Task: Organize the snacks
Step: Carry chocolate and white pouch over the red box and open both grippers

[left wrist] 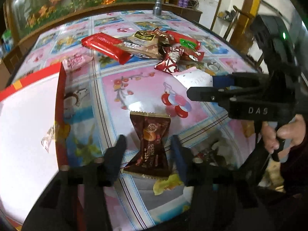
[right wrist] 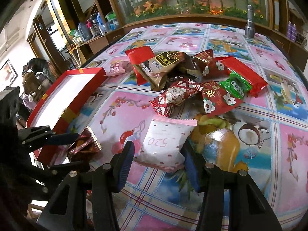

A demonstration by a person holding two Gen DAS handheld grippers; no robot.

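Note:
A brown snack packet (left wrist: 151,142) lies on the table between the fingers of my open left gripper (left wrist: 149,144); it also shows in the right wrist view (right wrist: 84,146). A white and pink packet marked 520 (right wrist: 165,144) lies between the fingers of my open right gripper (right wrist: 158,157); its top shows in the left wrist view (left wrist: 192,79). My right gripper (left wrist: 202,88) appears at the right of the left wrist view. A pile of snack packets (right wrist: 192,80) lies mid-table. A red box with a white inside (right wrist: 63,96) stands at the left.
The table has a glossy flowered cover (right wrist: 250,144). A small pink packet (right wrist: 116,68) lies beside the box's far end. A metal flashlight (right wrist: 249,22) stands at the far edge. A cabinet with bottles stands behind the table at left.

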